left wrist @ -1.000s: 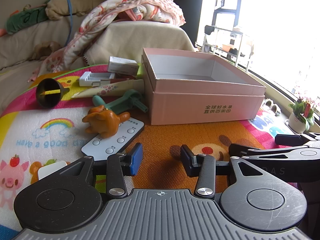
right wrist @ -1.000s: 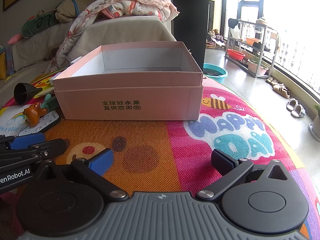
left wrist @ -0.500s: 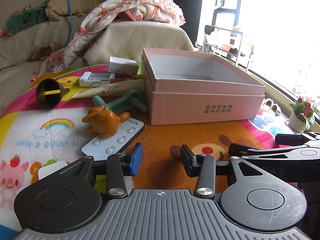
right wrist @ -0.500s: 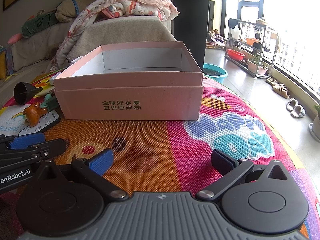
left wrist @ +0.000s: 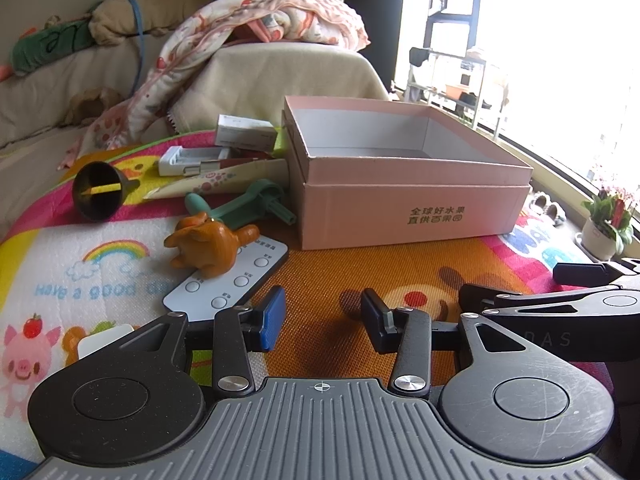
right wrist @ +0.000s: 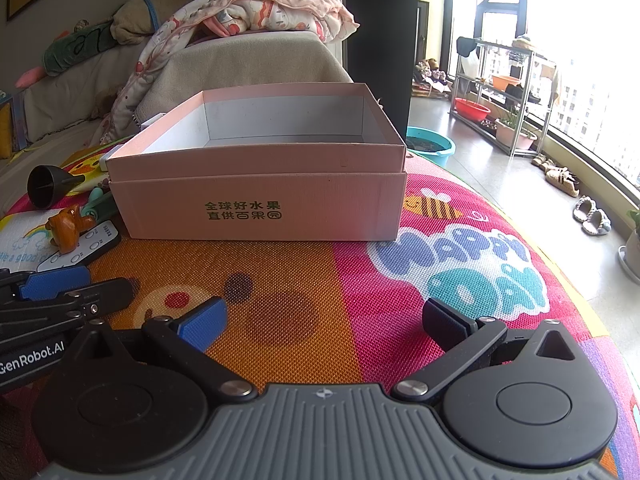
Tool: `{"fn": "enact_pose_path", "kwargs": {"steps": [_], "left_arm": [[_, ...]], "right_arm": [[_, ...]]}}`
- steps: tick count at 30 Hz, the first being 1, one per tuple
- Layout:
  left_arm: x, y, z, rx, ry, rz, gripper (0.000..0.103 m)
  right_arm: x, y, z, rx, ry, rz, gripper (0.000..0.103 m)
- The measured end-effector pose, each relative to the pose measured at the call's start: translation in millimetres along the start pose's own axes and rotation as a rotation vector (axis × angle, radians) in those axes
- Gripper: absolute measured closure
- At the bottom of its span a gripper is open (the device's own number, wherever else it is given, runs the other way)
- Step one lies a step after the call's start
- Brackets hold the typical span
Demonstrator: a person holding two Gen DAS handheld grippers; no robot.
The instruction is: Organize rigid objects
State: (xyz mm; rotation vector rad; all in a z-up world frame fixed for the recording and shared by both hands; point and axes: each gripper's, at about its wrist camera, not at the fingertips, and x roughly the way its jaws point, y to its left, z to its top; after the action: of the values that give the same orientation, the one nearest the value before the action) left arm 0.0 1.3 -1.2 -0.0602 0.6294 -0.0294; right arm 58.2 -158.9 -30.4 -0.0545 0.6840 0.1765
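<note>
An open pink cardboard box (left wrist: 412, 204) (right wrist: 260, 208) stands on the colourful play mat; no object shows inside it. Left of it lie an orange animal figure (left wrist: 208, 246) (right wrist: 66, 230), a white remote (left wrist: 232, 280) (right wrist: 84, 248), a green clamp-like tool (left wrist: 244, 202), a black funnel (left wrist: 98, 190) (right wrist: 46, 186), a cone-shaped paper wrapper (left wrist: 224, 182) and small white boxes (left wrist: 244, 134). My left gripper (left wrist: 322, 322) is open and empty, low over the mat, just right of the remote. My right gripper (right wrist: 324, 322) is open wide and empty in front of the box.
A sofa with a blanket (left wrist: 256, 20) and pillows lies behind the mat. A potted plant (left wrist: 610, 220), slippers (right wrist: 592, 214), a teal basin (right wrist: 434, 146) and a metal rack (right wrist: 504, 92) stand on the floor to the right by the window.
</note>
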Motion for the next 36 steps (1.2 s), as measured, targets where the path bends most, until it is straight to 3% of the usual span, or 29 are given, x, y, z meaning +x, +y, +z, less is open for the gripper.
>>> {"fn": "enact_pose_path", "kwargs": {"steps": [11, 17, 20, 22, 24, 28, 30, 34, 36], "left_arm": [[0, -1, 0, 0.002, 0.000, 0.001, 0.056], [-7, -2, 1, 0.014, -0.012, 0.007, 0.057], [-31, 8, 13, 0.040, -0.103, -0.021, 0.056], [-46, 27, 31, 0.037, -0.183, 0.030, 0.056], [-47, 62, 59, -0.032, -0.205, 0.097, 0.056], [-12, 131, 104, -0.196, -0.145, 0.232, 0.058], [13, 154, 115, -0.234, -0.080, 0.224, 0.058], [54, 163, 113, -0.180, 0.059, 0.273, 0.058], [61, 162, 103, -0.159, 0.080, 0.267, 0.050]], "right_arm": [[-1, -4, 1, 0.004, 0.003, 0.017, 0.000], [5, -5, 5, -0.049, 0.070, 0.055, 0.000], [6, -5, 7, -0.058, 0.092, 0.056, 0.000], [6, -5, 8, -0.064, 0.099, 0.061, 0.000], [6, -5, 8, -0.069, 0.103, 0.065, 0.000], [6, -6, 8, -0.076, 0.097, 0.068, 0.000], [6, -6, 7, -0.074, 0.093, 0.069, 0.000], [5, -7, 7, -0.075, 0.090, 0.072, 0.000], [5, -7, 7, -0.075, 0.089, 0.072, 0.000]]}}
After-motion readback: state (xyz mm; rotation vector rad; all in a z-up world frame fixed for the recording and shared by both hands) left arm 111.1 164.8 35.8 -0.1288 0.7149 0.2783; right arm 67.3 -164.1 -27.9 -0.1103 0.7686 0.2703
